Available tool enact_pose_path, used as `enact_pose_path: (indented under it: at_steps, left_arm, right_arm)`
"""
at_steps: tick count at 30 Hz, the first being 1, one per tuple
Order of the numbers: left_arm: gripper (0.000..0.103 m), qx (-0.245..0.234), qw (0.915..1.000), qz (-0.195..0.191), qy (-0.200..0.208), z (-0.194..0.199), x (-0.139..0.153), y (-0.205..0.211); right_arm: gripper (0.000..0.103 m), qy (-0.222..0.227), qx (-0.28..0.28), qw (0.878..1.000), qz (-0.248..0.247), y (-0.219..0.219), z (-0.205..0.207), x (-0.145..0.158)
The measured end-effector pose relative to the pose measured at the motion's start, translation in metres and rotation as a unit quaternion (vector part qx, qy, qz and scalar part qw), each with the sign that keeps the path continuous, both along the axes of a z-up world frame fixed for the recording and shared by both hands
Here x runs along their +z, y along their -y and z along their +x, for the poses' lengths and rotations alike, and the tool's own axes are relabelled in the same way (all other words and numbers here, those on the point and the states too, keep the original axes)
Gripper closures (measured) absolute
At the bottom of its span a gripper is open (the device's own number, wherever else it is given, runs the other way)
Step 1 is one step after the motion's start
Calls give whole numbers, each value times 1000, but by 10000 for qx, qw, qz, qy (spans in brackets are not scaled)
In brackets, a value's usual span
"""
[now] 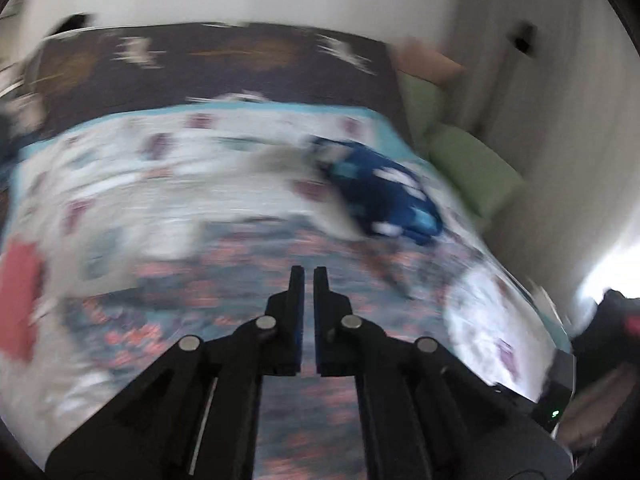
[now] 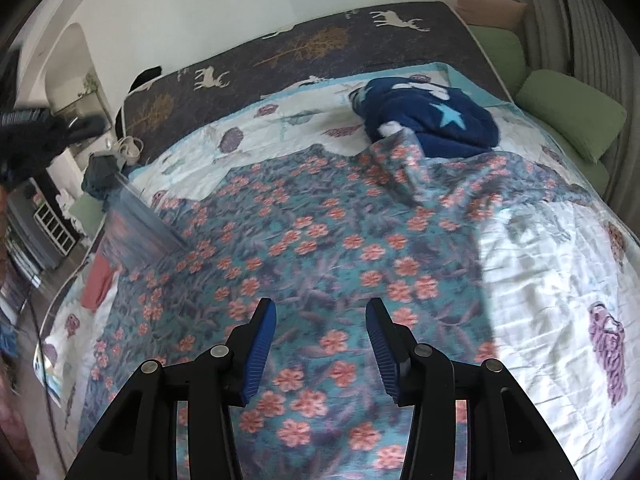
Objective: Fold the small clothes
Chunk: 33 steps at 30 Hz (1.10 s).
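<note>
A teal cloth with coral flowers (image 2: pixel 320 232) lies spread on the bed, one corner rucked up at the far right. It also shows, blurred, in the left wrist view (image 1: pixel 248 280). My right gripper (image 2: pixel 321 312) is open and empty, held above the cloth's near part. My left gripper (image 1: pixel 308 276) has its fingers nearly together with a thin gap and nothing visible between them, held above the same cloth. A navy blue fleece garment with light blue stars (image 2: pixel 432 116) lies bunched at the far side; it also shows in the left wrist view (image 1: pixel 384 188).
The bed has a white quilt (image 2: pixel 560 280) and a dark deer-print cover (image 2: pixel 320 44) at the far end. Green cushions (image 2: pixel 568 120) lie along the right wall. A red cloth (image 2: pixel 98 280) lies at the left edge. A dark object (image 2: pixel 28 136) shows at the upper left.
</note>
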<state>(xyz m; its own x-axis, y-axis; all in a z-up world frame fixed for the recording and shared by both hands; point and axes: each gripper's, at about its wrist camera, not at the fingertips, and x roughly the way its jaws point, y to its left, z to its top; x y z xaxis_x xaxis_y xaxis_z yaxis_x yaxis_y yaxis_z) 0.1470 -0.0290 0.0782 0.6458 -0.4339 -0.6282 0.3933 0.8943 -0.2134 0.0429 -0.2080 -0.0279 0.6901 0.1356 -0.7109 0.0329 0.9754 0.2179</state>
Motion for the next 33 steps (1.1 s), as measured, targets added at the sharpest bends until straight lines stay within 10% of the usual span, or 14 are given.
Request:
enact_pose_path:
  at_steps: [2, 6, 11, 16, 23, 33]
  left_arm:
    - [72, -312, 9994, 92, -145, 3, -14, 25]
    - [69, -241, 9988, 293, -302, 3, -36, 19]
    - [45, 936, 9953, 153, -173, -19, -50, -59]
    - [44, 2209, 9743, 33, -429, -47, -82, -150]
    - [44, 2462, 9642, 63, -987, -51, -132, -177]
    - [44, 2337, 9675, 211, -944, -38, -133, -174]
  right_arm:
    - [55, -24, -97, 9999, 19, 12, -3, 1]
    - [48, -123, -92, 9999, 30, 32, -9, 1]
    - [48, -321, 620, 9940, 847, 35, 12, -2]
    - [49, -669, 1861, 9668, 1618, -15, 67, -6]
    - [48, -1692, 2500, 9231, 2382, -99, 151, -42]
    - [30, -2018, 2463, 9151, 2473, -150, 207, -80]
